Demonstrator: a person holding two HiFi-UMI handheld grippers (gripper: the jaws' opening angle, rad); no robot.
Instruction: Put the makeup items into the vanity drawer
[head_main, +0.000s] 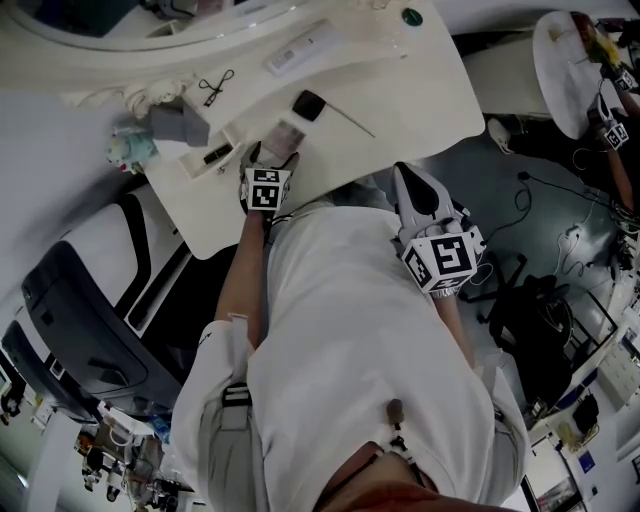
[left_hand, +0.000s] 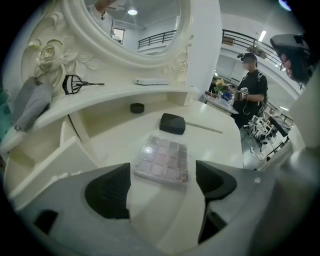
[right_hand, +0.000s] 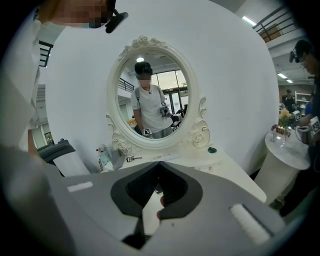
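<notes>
- Hovering low over the vanity top (left_hand: 215, 145), the left gripper (left_hand: 162, 180) has its jaws spread wide with nothing clamped. The eyeshadow palette (left_hand: 162, 159) lies flat on the table just ahead of the pads, centred in the gap. That lineup looks like a setup for closing on the palette's two long edges.
- The right gripper (right_hand: 159, 167) is held back beside the person's body at centre right of the head view. Its jaw tips are together and it appears to carry nothing. It is probably parked there to keep clear of the working hand.
- Other makeup waits further back: a black compact (left_hand: 172, 123) with a thin stick (left_hand: 204, 128) touching it, and a small round black pot (left_hand: 137, 107). An eyelash curler (left_hand: 75, 84) sits on the raised shelf under the mirror (left_hand: 145, 30).
- All of these are out on the surface, so the task seems to be at an early stage.
- The drawer itself is hard to pick out. Boxy compartments (left_hand: 65, 135) stand at the left of the left gripper view, but I cannot tell whether any is an open drawer.
- A small reddish patch shows low between the right pads and is too unclear to name.
- The person's torso covers the table's near edge in the head view.
</notes>
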